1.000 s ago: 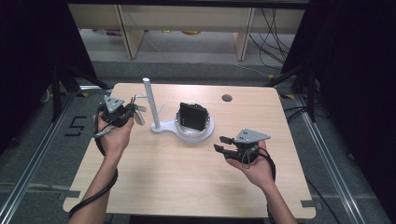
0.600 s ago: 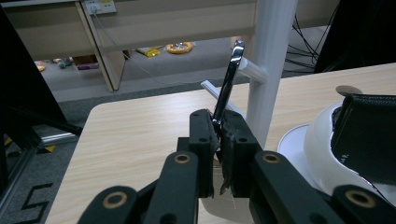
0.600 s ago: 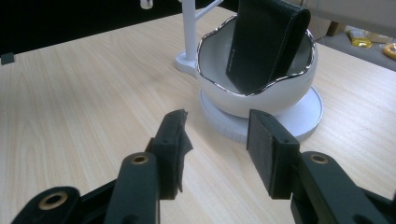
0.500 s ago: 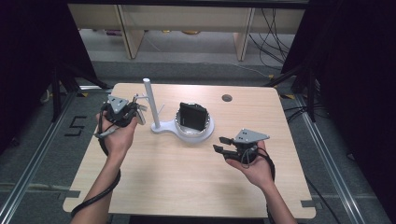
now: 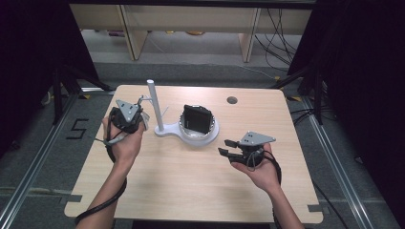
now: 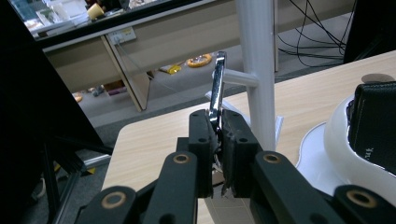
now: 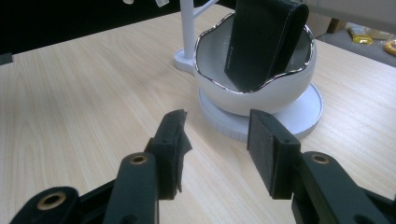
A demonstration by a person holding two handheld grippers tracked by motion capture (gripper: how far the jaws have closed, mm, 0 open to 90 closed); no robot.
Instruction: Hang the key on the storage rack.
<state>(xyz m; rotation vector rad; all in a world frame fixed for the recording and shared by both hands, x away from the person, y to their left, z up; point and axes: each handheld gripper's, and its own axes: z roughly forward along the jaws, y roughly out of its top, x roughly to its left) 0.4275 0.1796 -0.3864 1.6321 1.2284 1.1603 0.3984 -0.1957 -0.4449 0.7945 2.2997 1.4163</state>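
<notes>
Gripping a metal clasp (image 6: 217,84) beside the white stand (image 6: 256,70), left gripper (image 6: 218,140) level.

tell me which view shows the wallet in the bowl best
The right gripper view: the wallet stands upright in the bowl, close and sharp, stitching visible. The high view shows the wallet small, from above. The left gripper view catches just its corner at the frame's right edge.
</notes>
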